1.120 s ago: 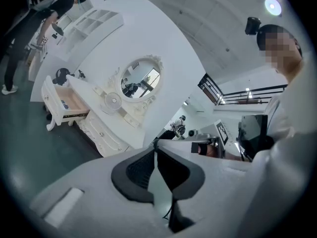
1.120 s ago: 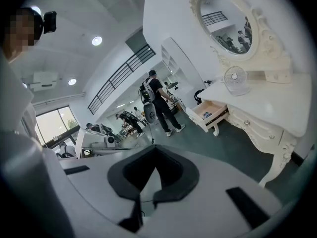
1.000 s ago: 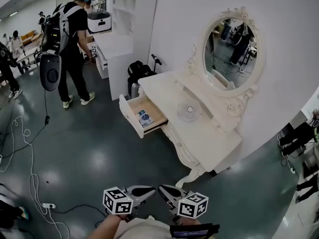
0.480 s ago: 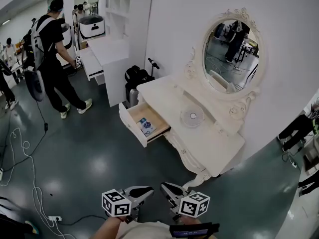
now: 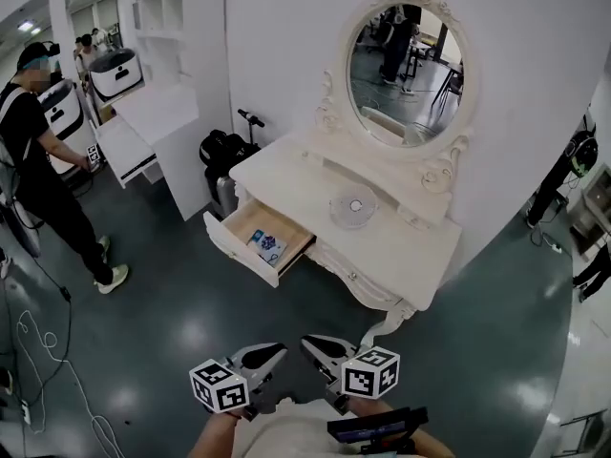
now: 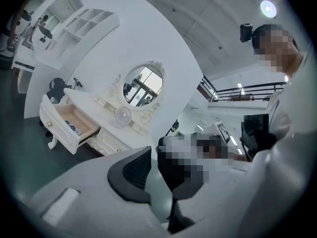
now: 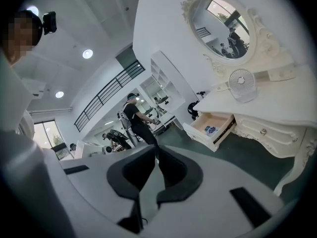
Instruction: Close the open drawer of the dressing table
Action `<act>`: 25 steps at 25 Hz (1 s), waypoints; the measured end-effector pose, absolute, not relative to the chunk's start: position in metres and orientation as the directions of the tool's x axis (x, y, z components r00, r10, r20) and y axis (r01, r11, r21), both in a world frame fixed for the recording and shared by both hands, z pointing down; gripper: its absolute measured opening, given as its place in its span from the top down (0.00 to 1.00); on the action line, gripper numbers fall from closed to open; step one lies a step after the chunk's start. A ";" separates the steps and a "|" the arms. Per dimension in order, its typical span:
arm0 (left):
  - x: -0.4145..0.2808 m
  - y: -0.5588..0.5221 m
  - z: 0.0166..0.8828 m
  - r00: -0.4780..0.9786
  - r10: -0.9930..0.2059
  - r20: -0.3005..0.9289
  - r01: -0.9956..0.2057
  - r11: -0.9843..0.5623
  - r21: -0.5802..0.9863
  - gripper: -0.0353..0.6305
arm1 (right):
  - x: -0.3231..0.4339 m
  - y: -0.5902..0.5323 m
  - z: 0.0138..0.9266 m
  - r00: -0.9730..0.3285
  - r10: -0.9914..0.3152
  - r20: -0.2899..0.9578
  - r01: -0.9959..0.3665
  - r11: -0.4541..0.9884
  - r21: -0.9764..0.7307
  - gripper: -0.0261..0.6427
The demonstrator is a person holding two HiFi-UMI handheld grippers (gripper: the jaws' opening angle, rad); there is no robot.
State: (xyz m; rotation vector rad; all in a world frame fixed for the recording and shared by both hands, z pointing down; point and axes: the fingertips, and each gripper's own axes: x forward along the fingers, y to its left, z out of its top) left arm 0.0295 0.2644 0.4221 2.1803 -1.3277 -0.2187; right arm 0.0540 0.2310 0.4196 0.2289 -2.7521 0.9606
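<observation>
The approach was in hand: the left gripper (image 5: 270, 354) and right gripper (image 5: 315, 347), jaws together and seemingly empty, hung well short of the open drawer (image 5: 256, 243) at the dressing table's (image 5: 286, 175) left front, whose face needed reaching, then pushing in.
</observation>
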 end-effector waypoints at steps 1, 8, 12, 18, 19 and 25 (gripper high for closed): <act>0.027 0.262 0.425 0.502 -0.852 0.152 -0.757 -0.348 0.553 0.91 | 0.055 0.230 0.422 -0.961 -0.089 0.261 -0.233 0.767 -0.597 0.93; 0.025 0.231 0.438 0.562 -0.809 0.171 -0.720 -0.377 0.583 0.91 | 0.059 0.195 0.434 -0.943 -0.161 0.290 -0.313 0.719 -0.621 0.93; 0.023 0.200 0.434 0.570 -0.803 0.176 -0.719 -0.382 0.581 0.91 | 0.053 0.159 0.438 -0.939 -0.173 0.297 -0.330 0.698 -0.636 0.93; 0.024 0.133 0.434 0.574 -0.791 0.213 -0.732 -0.379 0.566 0.91 | 0.046 0.086 0.428 -0.948 -0.152 0.280 -0.303 0.708 -0.638 0.93; 0.024 0.119 0.433 0.574 -0.790 0.215 -0.735 -0.381 0.561 0.91 | 0.047 0.074 0.427 -0.949 -0.149 0.279 -0.299 0.707 -0.641 0.93; 0.021 0.051 0.428 0.554 -0.805 0.214 -0.753 -0.375 0.540 0.91 | 0.042 0.020 0.432 -0.953 -0.106 0.284 -0.273 0.709 -0.650 0.93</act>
